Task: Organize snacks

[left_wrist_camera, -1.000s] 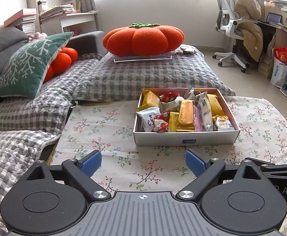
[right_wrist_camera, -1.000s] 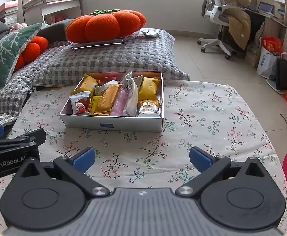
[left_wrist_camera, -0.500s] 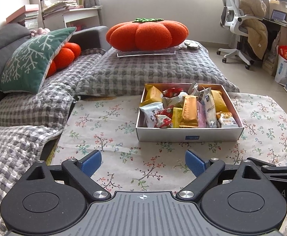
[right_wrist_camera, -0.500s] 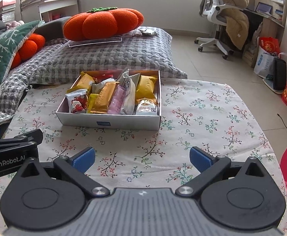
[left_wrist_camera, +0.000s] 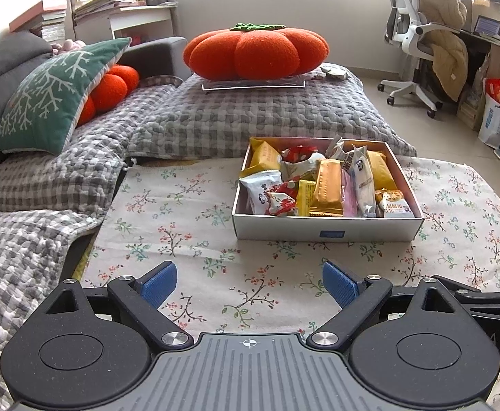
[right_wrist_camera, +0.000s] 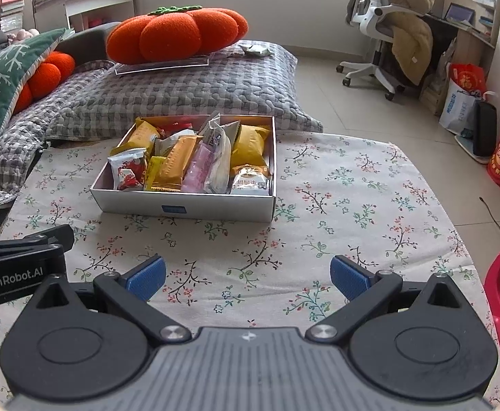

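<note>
hovering empty with jaws spread, the left tool [left_wrist_camera: 249, 282] and right tool [right_wrist_camera: 247, 275] faced the snack box [right_wrist_camera: 195, 207] ahead on the floral tabletop [right_wrist_camera: 352, 188].

Left tool [left_wrist_camera: 249, 282] hangs wide apart near the snack box [left_wrist_camera: 327, 229].
</note>
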### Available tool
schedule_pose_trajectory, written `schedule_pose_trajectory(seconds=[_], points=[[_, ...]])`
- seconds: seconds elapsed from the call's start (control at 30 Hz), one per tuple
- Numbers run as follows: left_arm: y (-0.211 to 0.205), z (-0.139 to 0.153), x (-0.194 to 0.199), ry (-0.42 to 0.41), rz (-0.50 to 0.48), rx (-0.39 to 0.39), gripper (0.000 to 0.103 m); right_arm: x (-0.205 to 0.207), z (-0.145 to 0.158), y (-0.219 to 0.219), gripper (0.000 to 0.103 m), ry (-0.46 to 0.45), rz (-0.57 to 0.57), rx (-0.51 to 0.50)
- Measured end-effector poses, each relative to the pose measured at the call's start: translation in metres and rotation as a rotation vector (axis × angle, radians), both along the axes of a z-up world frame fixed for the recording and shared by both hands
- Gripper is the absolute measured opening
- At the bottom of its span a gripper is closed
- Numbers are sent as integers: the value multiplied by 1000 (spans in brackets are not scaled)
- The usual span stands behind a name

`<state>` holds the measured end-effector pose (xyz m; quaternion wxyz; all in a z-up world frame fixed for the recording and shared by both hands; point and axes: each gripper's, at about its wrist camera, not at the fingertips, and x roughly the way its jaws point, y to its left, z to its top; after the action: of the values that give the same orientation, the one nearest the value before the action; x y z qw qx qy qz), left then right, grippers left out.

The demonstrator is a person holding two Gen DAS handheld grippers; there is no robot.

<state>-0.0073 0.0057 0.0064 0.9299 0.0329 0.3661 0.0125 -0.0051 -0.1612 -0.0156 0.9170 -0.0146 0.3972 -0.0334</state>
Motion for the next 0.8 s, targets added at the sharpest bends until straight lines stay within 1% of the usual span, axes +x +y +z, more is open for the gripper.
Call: schedule_pose_trajectory(seconds=[0.1, 0.33, 0.8], points=[[-1, 0, 0, -6, 1, 7, 93, 0, 0, 0, 102, 0, -2, 3], [-6, 0, -2, -22, -4, 54, 93, 1, -1, 1, 102, 5, -1, -4], [-4, -1, 1, -1, -2, 31, 93, 2, -2, 0, 102, 12, -4, 10]])
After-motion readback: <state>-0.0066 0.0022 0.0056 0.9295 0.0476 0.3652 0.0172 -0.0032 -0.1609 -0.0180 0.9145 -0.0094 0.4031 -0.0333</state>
